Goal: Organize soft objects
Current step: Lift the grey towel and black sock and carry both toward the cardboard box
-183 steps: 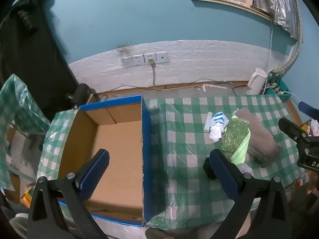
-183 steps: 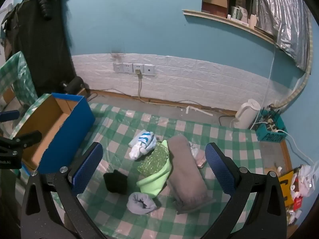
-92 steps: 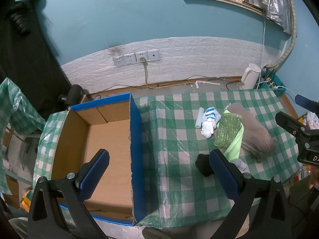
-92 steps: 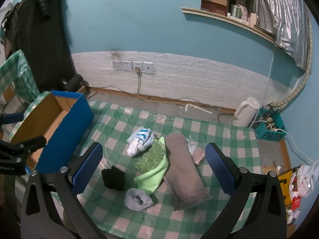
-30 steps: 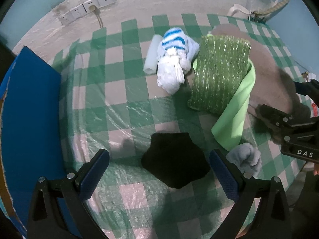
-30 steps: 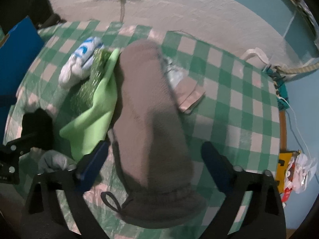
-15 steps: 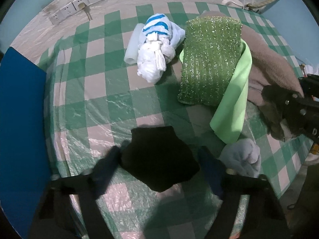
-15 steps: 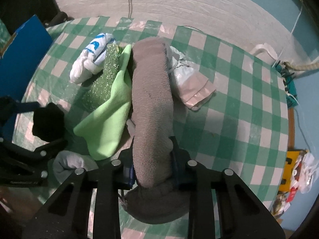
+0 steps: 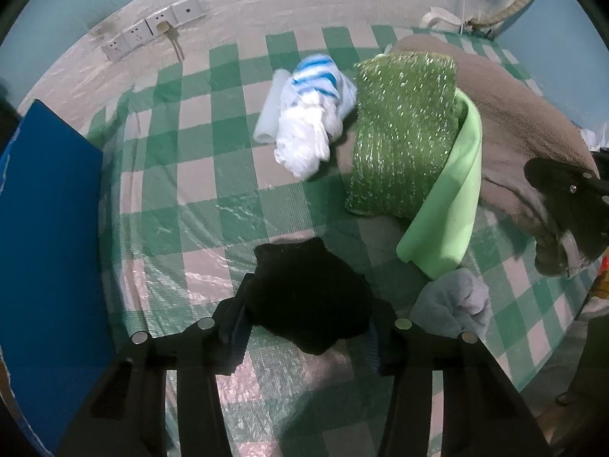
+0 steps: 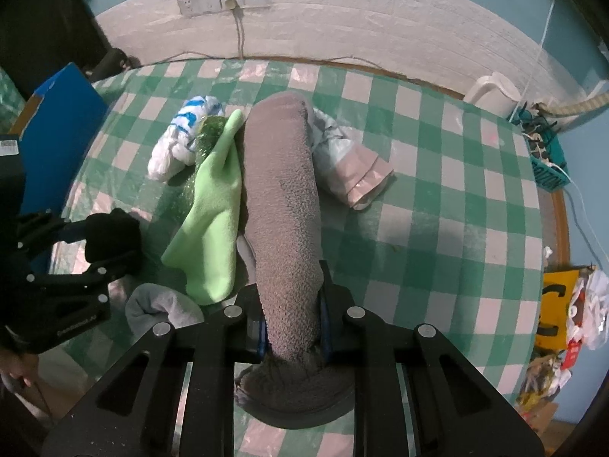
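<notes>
My left gripper [image 9: 306,323] is shut on a black soft bundle [image 9: 308,301] that rests on the checked tablecloth [image 9: 213,198]; it also shows in the right wrist view [image 10: 110,234]. My right gripper [image 10: 291,323] is shut on the near end of a long grey-brown fleece roll [image 10: 281,205], which also shows in the left wrist view [image 9: 514,122]. A glittery green pad [image 9: 399,129] lies on a light green cloth [image 10: 213,224] beside the roll. A white and blue striped bundle [image 9: 312,114] and a grey sock [image 9: 453,301] lie nearby.
The blue cardboard box [image 9: 45,251] stands at the left of the table. A pale plastic pouch [image 10: 350,167] lies right of the fleece roll. A small white tube [image 9: 272,106] lies by the striped bundle. A white kettle [image 10: 495,91] and cables sit behind the table.
Both grippers came down from above the table to the pile. The left one closed on the black bundle, the right one closed on the fleece roll.
</notes>
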`<move>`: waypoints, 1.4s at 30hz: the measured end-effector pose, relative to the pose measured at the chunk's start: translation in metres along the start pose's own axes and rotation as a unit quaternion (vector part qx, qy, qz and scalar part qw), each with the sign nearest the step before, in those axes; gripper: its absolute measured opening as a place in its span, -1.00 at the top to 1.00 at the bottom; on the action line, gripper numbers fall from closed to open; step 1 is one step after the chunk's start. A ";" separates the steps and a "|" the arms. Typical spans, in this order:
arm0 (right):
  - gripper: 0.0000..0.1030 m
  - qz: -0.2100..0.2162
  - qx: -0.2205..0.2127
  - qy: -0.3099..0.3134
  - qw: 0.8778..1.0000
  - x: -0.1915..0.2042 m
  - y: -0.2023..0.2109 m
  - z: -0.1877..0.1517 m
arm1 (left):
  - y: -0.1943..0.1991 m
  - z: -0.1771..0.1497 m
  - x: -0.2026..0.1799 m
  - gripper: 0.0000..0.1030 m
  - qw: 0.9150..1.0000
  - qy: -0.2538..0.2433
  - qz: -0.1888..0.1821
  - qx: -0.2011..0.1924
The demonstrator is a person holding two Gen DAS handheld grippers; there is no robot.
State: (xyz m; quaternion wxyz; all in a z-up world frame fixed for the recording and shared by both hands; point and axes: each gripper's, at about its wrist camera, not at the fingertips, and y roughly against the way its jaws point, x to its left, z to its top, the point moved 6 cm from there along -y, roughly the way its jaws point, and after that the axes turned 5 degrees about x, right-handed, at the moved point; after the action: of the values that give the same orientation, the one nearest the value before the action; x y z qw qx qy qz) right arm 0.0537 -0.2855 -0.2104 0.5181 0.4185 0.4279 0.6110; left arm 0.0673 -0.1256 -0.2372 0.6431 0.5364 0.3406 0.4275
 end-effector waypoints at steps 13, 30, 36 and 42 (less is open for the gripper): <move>0.66 0.001 -0.055 -0.028 0.998 -0.009 0.043 0.003 | 0.043 0.000 0.011 0.05 0.998 0.008 0.004 -0.056; 0.66 -0.062 -0.112 -0.030 0.991 -0.020 0.087 0.003 | 0.097 -0.014 0.005 0.05 0.995 0.019 0.000 -0.102; 0.66 -0.047 -0.125 -0.037 0.990 -0.020 0.099 0.002 | 0.108 -0.015 0.007 0.05 0.994 0.020 0.003 -0.110; 0.66 -0.033 -0.134 -0.031 0.990 -0.011 0.110 0.002 | 0.127 -0.018 0.013 0.05 0.991 0.018 0.021 -0.128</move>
State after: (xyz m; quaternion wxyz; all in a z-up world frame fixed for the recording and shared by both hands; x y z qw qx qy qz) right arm 0.0267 -0.3072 -0.1051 0.6022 0.3495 0.3394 0.6324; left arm 0.0332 -0.0993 -0.1158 0.6911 0.4488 0.2838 0.4903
